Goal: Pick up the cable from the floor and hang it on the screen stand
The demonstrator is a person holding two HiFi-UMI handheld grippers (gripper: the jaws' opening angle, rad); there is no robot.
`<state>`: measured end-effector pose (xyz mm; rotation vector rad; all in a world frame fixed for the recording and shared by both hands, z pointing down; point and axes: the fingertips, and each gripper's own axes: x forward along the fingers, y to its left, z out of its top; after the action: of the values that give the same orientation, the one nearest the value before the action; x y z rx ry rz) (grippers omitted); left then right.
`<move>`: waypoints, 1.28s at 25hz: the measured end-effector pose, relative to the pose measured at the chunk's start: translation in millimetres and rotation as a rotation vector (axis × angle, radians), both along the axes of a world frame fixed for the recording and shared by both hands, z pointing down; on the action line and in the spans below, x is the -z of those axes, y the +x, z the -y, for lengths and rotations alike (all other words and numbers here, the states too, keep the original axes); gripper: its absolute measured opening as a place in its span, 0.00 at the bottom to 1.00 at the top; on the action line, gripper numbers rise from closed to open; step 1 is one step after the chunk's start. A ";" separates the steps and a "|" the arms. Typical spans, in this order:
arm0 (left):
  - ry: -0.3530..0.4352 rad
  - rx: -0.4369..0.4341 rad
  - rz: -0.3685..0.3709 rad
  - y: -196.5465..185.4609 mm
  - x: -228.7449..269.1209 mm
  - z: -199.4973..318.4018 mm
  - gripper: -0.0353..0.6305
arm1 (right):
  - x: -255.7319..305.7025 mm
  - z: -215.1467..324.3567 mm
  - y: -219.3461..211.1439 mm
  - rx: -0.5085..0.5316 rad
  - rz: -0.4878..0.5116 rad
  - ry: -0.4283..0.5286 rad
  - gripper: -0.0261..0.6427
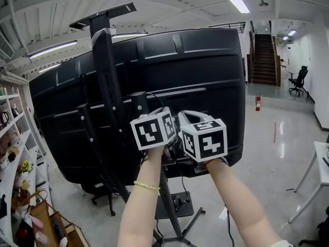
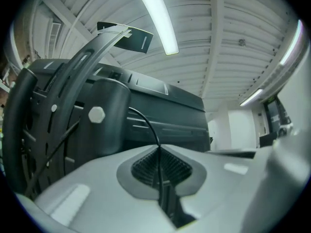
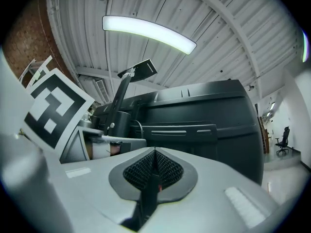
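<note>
Left gripper (image 2: 158, 153) has its jaws pressed together on the thin black cable (image 2: 147, 125), which rises from between the ribbed pads and curves left toward the screen stand (image 1: 107, 81). Right gripper (image 3: 154, 155), just right of it and a little farther from the stand's upright, is closed too, with a dark length that looks like the same cable nipped low between its pads. In the head view the two marker cubes sit side by side, almost touching. They are raised before the black back of the screen (image 1: 200, 66) mounted on the stand, just right of the upright. From the left gripper view, the cable's far end meets the dark housing beside the upright, close to a pale hexagonal bolt (image 2: 96, 114). The stand's base (image 1: 177, 205) rests on the floor below the person's forearms.
</note>
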<state>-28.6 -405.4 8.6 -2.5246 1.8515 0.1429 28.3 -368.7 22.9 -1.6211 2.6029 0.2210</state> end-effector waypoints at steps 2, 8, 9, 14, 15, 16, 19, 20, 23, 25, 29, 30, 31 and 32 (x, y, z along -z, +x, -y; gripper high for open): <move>0.037 0.027 0.014 0.3 -7.7 -2.4 0.08 | -7.0 0.8 -0.1 0.000 -0.003 -0.007 0.04; 0.064 0.012 -0.004 -3.3 -34.6 -19.0 0.21 | -30.0 0.2 -8.6 0.041 -0.034 -0.025 0.04; 0.055 -0.001 -0.010 -5.8 -43.5 -23.4 0.21 | -34.2 -2.0 -9.7 0.043 -0.044 -0.019 0.04; 0.011 -0.013 0.000 -17.9 -104.2 -47.1 0.22 | -73.0 -13.8 -10.2 0.019 -0.110 0.000 0.04; 0.010 -0.004 0.013 -20.2 -117.4 -53.5 0.18 | -85.6 -16.8 -11.3 0.021 -0.121 -0.005 0.04; 0.013 0.010 0.027 -22.9 -130.3 -60.7 0.12 | -99.8 -20.0 -12.3 0.024 -0.130 -0.013 0.04; 0.038 0.038 0.071 -28.6 -168.8 -88.6 0.07 | -149.2 -32.7 -14.3 0.042 -0.142 -0.046 0.04; 0.042 0.041 0.085 -29.4 -182.9 -99.1 0.07 | -166.9 -38.3 -14.9 0.052 -0.137 -0.058 0.04; 0.008 0.053 0.099 -33.5 -230.9 -127.0 0.06 | -219.7 -55.5 -17.0 0.084 -0.111 -0.103 0.04; -0.049 0.061 0.067 -38.6 -264.8 -141.1 0.06 | -252.5 -67.2 -19.1 0.105 -0.089 -0.139 0.04; -0.140 0.077 0.000 -49.1 -311.4 -161.9 0.06 | -299.3 -92.8 -21.0 0.130 -0.068 -0.200 0.04; -0.148 0.081 -0.008 -51.2 -316.1 -165.5 0.06 | -306.2 -97.6 -20.2 0.130 -0.065 -0.212 0.04; -0.151 0.086 -0.015 -53.7 -318.5 -168.3 0.06 | -311.4 -101.2 -19.6 0.132 -0.059 -0.224 0.04; -0.151 0.092 -0.021 -56.8 -319.3 -170.5 0.06 | -315.2 -103.7 -19.6 0.137 -0.051 -0.235 0.04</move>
<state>-85.4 -234.9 327.9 -2.5339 2.0566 0.0292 8.8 -265.0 338.1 -1.5088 2.8577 -0.0548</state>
